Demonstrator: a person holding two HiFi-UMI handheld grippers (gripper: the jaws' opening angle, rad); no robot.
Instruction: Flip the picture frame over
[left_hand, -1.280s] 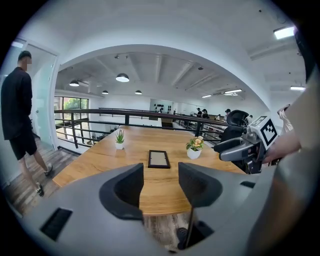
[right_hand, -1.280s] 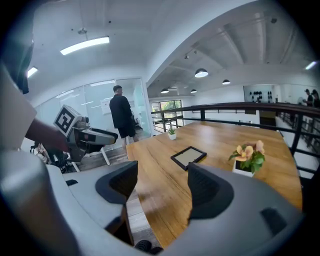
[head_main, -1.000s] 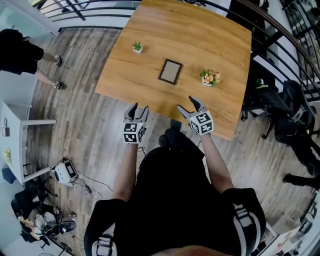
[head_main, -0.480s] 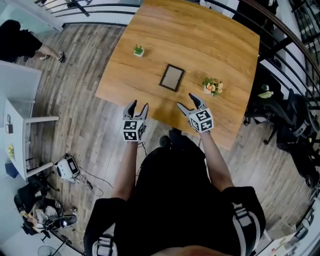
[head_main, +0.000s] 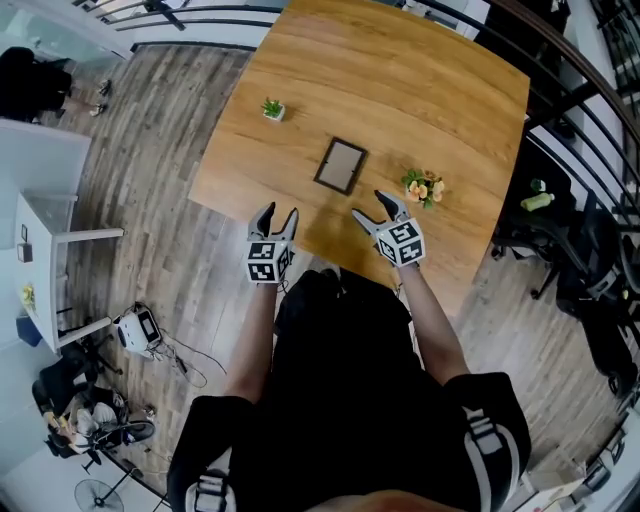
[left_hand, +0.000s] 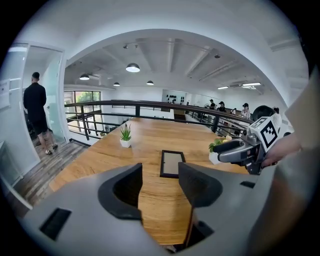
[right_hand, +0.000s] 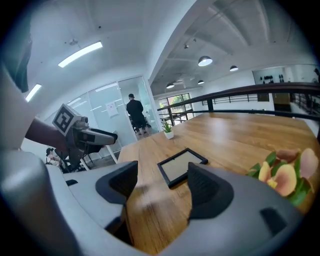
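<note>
A small dark-framed picture frame (head_main: 339, 166) lies flat near the middle of the wooden table (head_main: 400, 90). It also shows lying flat in the left gripper view (left_hand: 172, 163) and the right gripper view (right_hand: 182, 165). My left gripper (head_main: 275, 216) hovers at the table's near edge, open and empty, short of the frame. My right gripper (head_main: 375, 209) is over the near part of the table, just right of and nearer than the frame, open with nothing between its jaws. In the gripper views, the left gripper (left_hand: 160, 180) and right gripper (right_hand: 162, 182) both point toward the frame.
A small green potted plant (head_main: 272, 108) stands left of the frame. A pot of orange and yellow flowers (head_main: 424, 187) stands close to the right gripper. A black railing (head_main: 560, 90) runs behind the table. A white table (head_main: 50, 260) and cables lie on the floor at left.
The head view has shifted slightly, so the table sits a little differently in frame. Both grippers stay open at the near table edge in about the same place.
</note>
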